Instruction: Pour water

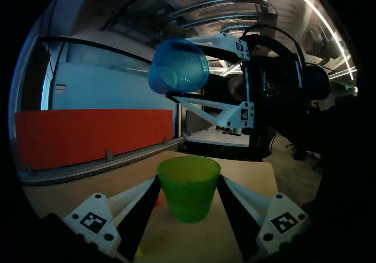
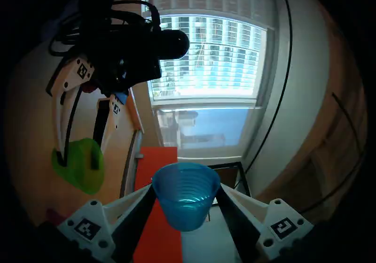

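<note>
A green cup (image 1: 189, 188) stands upright on the wooden table (image 1: 244, 174), and my left gripper (image 1: 188, 195) is shut on its sides. Above it, the right gripper (image 1: 185, 65) holds a blue cup (image 1: 178, 65) tipped onto its side, mouth turned toward the camera. In the right gripper view the blue cup (image 2: 186, 195) sits between the fingers of my right gripper (image 2: 186, 202), which is shut on it, and the view is rolled sideways. There the green cup (image 2: 81, 164) and the left gripper (image 2: 80, 162) appear at the left. I see no water stream.
An orange partition panel (image 1: 94, 134) with a metal rail runs along the table's far left edge. The table's right edge (image 1: 270, 169) drops to the floor. A bright window with blinds (image 2: 207, 61) and an office ceiling with pipes lie beyond.
</note>
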Demonstrator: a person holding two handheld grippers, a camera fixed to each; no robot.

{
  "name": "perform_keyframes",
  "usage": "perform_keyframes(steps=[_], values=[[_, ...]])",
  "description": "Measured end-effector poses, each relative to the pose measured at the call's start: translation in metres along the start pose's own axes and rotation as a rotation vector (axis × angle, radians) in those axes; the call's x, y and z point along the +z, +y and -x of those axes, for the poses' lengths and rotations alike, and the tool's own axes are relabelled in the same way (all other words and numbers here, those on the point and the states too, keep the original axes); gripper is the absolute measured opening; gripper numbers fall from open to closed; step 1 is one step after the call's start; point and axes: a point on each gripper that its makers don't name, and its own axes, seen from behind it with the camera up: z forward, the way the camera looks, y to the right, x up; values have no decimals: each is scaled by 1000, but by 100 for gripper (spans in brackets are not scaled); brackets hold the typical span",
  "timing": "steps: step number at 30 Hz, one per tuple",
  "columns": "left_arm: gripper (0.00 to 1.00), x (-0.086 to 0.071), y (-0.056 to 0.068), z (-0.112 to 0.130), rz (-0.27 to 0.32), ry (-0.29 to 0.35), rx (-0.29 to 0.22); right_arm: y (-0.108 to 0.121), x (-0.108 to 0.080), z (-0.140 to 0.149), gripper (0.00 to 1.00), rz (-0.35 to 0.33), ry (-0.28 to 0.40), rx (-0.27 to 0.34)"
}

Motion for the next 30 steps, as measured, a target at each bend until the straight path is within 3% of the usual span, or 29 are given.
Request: perform_keyframes(steps=[6,11,20,26,30], values=[[85,0,1,0,0,-1,0,-1,-3,5,89,3,-1,34],[85,-1,0,-2,-3,-1,3,-4,-5,11,89,0,-5,141],[85,-3,-3,-1,-7,2,-3,-8,-12,13,89,-15,8,450],[85,-4,-3,-1,-11,4,-5,-22,-18,13,89,-34,-5,661],[85,-5,-4,1,-13,2,-7,-30,-23,10,89,-55,-6,877]])
